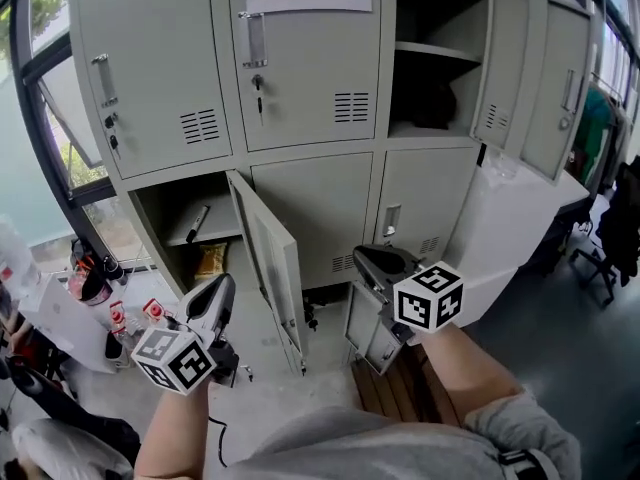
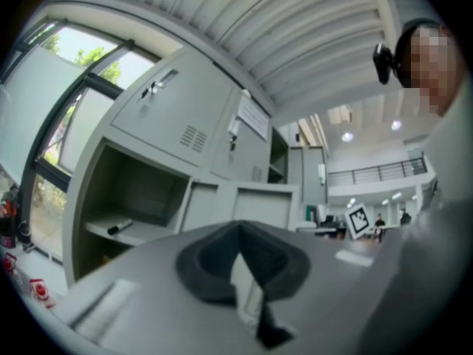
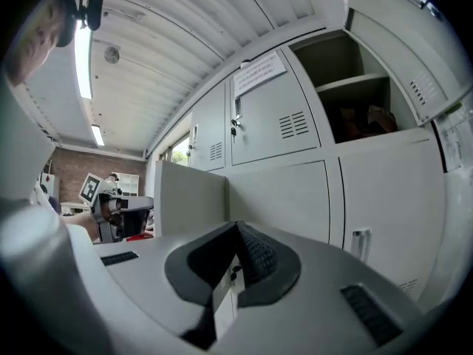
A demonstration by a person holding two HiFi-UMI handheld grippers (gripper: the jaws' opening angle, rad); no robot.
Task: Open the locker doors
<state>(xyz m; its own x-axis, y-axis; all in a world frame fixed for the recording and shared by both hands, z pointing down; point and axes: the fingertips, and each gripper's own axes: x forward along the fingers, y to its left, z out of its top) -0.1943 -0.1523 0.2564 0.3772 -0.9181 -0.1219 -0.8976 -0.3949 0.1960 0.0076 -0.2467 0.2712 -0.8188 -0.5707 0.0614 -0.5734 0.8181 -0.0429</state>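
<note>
The right gripper [image 1: 366, 257] is shut tight, and nothing is in it. The left gripper [image 1: 222, 284] is shut too, and it also holds nothing. Both point at the lockers [image 1: 300, 158].

The closed bottom right door [image 1: 425, 193] is right in front of the right gripper. Its handle [image 1: 392, 220] is a small bar that stands up and down, near the door's left edge. In the head view it sits just above the right gripper's tip. In the right gripper view it lies to the right of the jaws. The right gripper is much nearer to it than the left one, so I think this door is the easy one to open next. The jaws must open first to take the handle.

The open bottom left door [image 1: 268, 268] sticks out between the 2 grippers, and its edge is near the left gripper. The bottom middle door [image 1: 315, 208] is closed, and I cannot see its handle. Higher up, 2 doors are still closed, and the top right door [image 1: 500, 63] is open. There is free room to the right for a door to swing.
</note>
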